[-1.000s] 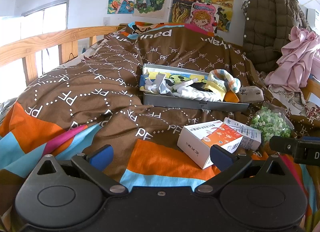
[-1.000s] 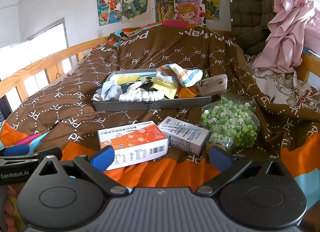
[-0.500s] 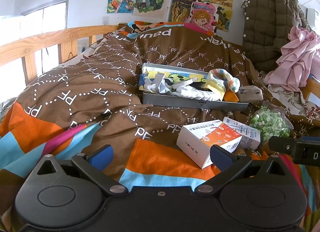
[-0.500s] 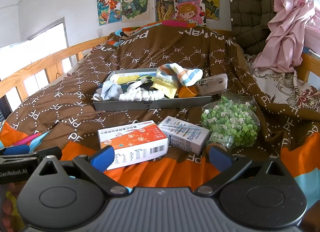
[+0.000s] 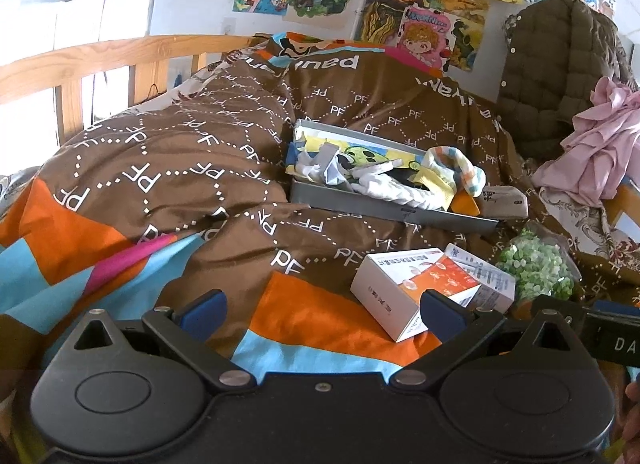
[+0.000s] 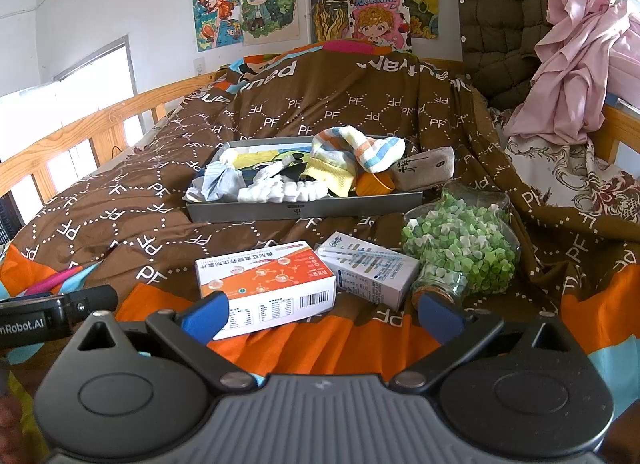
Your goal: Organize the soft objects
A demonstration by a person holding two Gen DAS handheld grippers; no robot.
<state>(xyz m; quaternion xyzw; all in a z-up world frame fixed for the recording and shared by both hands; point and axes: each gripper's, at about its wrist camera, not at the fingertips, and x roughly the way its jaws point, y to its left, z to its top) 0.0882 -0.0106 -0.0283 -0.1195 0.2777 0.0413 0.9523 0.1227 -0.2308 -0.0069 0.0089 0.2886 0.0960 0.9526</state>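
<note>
A grey tray (image 6: 304,209) sits mid-bed on the brown quilt, also in the left wrist view (image 5: 384,208). In it lie a striped pastel sock (image 6: 360,150), a yellow cloth (image 6: 330,176), a white scrunchie-like roll (image 6: 280,193), a pale blue-grey cloth (image 6: 222,184) and an orange cup (image 6: 374,184). A beige pouch (image 6: 424,168) rests at the tray's right end. My left gripper (image 5: 322,310) is open and empty, low over the quilt. My right gripper (image 6: 322,314) is open and empty, just before an orange-white box (image 6: 266,282).
A smaller white-blue box (image 6: 370,264) and a glass jar of green paper stars (image 6: 460,240) lie right of the orange box. A wooden bed rail (image 5: 100,60) runs along the left. A pink garment (image 6: 576,64) and olive quilted jacket (image 6: 504,16) hang at back right.
</note>
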